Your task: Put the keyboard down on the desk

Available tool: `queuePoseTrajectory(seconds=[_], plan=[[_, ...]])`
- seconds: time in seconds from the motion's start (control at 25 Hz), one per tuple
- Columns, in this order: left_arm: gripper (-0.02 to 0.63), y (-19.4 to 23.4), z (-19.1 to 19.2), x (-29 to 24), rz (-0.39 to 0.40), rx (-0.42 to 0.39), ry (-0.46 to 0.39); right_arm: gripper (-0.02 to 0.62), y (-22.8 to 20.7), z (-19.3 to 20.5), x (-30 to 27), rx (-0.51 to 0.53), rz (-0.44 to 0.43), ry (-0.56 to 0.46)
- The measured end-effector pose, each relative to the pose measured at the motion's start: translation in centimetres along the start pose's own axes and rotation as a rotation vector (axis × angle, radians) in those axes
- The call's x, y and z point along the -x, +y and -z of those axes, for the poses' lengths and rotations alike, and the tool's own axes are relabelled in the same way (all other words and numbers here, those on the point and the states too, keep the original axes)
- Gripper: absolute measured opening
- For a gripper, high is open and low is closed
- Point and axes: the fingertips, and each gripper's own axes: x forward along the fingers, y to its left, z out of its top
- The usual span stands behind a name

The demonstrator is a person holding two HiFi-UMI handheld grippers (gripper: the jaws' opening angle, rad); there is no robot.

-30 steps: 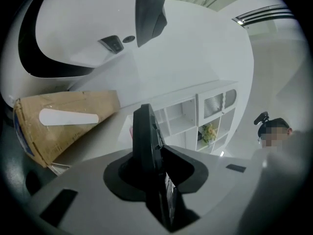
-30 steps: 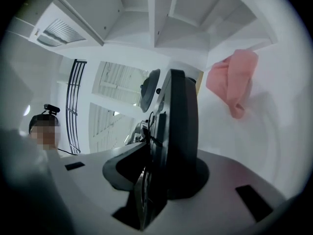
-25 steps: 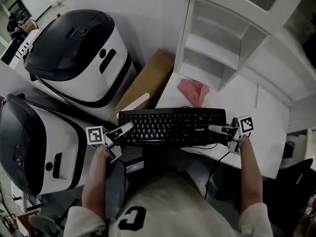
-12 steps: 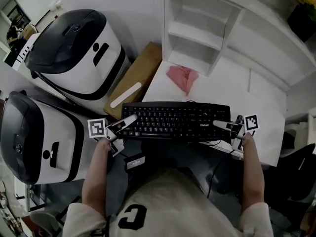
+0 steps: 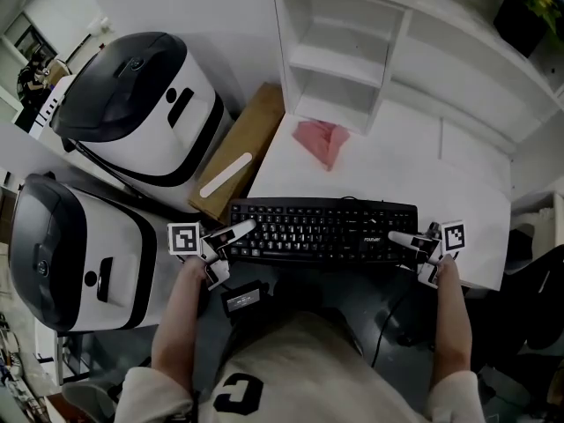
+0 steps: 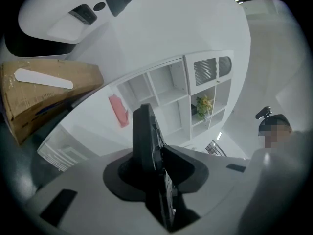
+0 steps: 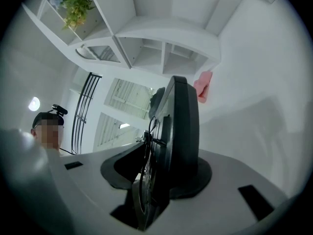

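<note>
Left gripper [image 5: 236, 231]: jaws clenched on the 9 o'clock end of the keyboard [image 5: 322, 232]; its own view shows the black edge seated between the pads. Right gripper [image 5: 398, 238]: likewise clamped, on the 3 o'clock end, with the keyboard edge wedged between its jaws. I am holding the keyboard level between the two, keys up, long axis running 9 to 3 across the near edge of the desk [image 5: 458, 201]. Its left end appears to overhang the desk's near-left corner, and I cannot tell from any view whether the underside already touches the surface. A cable [image 5: 381, 329] hangs from the keyboard toward 6 o'clock, off the desk. At 12 o'clock from the keyboard lies a pink cloth [image 5: 322, 141], well apart, with a white shelf unit [image 5: 339, 51] behind it; a cardboard box [image 5: 238, 152] leans at 10 o'clock, beside the desk. Step in hand, as I judge it: final positioning before set-down. Next move calls for shifting both ends together toward 1 o'clock until the whole base is over the desk, lowering evenly, then releasing both grips only once it rests flat.
</note>
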Motion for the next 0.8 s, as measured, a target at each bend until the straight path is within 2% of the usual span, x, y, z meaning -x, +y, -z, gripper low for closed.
queuePoseTrajectory(seconds=[0.08, 0.24, 0.36, 0.56, 0.8], plan=[[0.117, 0.0, -0.1, 0.0, 0.007, 0.006, 0.005, 0.176, 0.1, -0.1, 0.1, -0.003, 0.001, -0.02], [0.123, 0.4, 0.1, -0.3, 0.027, 0.053, 0.025, 0.16, -0.5, 0.1, 0.3, -0.012, 0.031, -0.03], [0.123, 1.0, -0.1, -0.2, 0.036, 0.057, 0.032, 0.152, -0.5, 0.2, 0.0, -0.018, 0.054, -0.034], [0.12, 2.1, -0.5, 0.1, 0.05, 0.067, 0.06, 0.138, 0.7, 0.8, -0.3, -0.021, 0.126, -0.061], [0.114, 2.6, -1.2, 0.3, 0.11, 0.076, 0.118, 0.138, 2.4, 2.1, -1.1, -0.012, 0.185, -0.118]])
